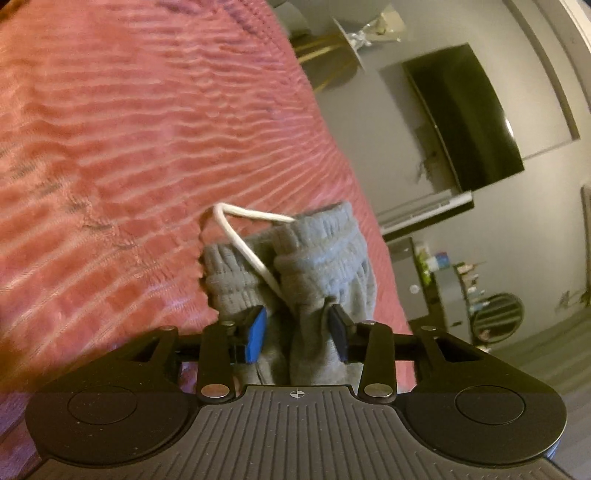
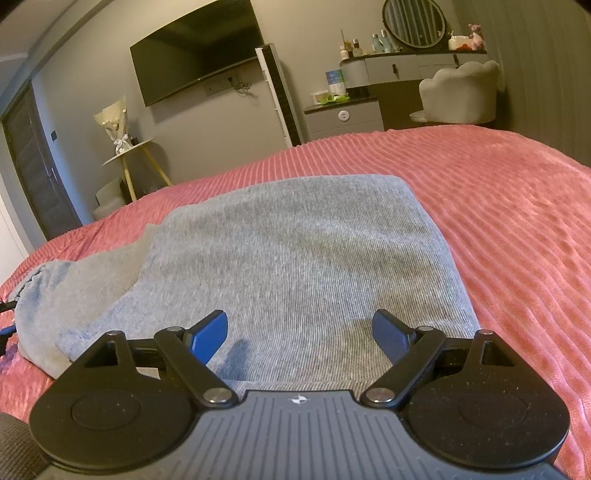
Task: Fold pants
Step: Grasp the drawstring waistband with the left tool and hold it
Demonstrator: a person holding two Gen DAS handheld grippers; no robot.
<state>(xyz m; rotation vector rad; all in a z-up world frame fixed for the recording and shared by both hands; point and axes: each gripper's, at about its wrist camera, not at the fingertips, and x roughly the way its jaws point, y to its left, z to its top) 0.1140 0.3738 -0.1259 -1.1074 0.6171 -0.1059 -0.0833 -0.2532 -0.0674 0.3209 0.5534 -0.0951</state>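
- So the thing being folded is one pair of grey knit sweatpants, lying on a pink ribbed bedspread. Looks partly folded to me: in the right wrist view there's a flat, neat rectangular panel with a squared far corner, and a lumpier bit trailing off to the left.
- The left gripper is clamped on bunched grey fabric right below the elasticated waistband. My guess is it's pinching there because the gathered band gives a firm handle for lifting that end over. The fabric is pulled up off the bed between the pads.
- One white drawstring cord loops out of the waistband and hangs loose toward the bedspread. Could get trapped inside the fold if nobody tucks it.
- The right gripper has its jaws spread wide with nothing between them, sitting low over the near edge of the flat panel. I'd say it's either pinning that side or lining up for a grab; can't tell if the fingers actually touch the cloth.
- Count: one pair of pants, one cord, two grippers, each with one blue pad and one black.
- Further out: one black wall-mounted TV, one round mirror over a vanity, one cream chair.
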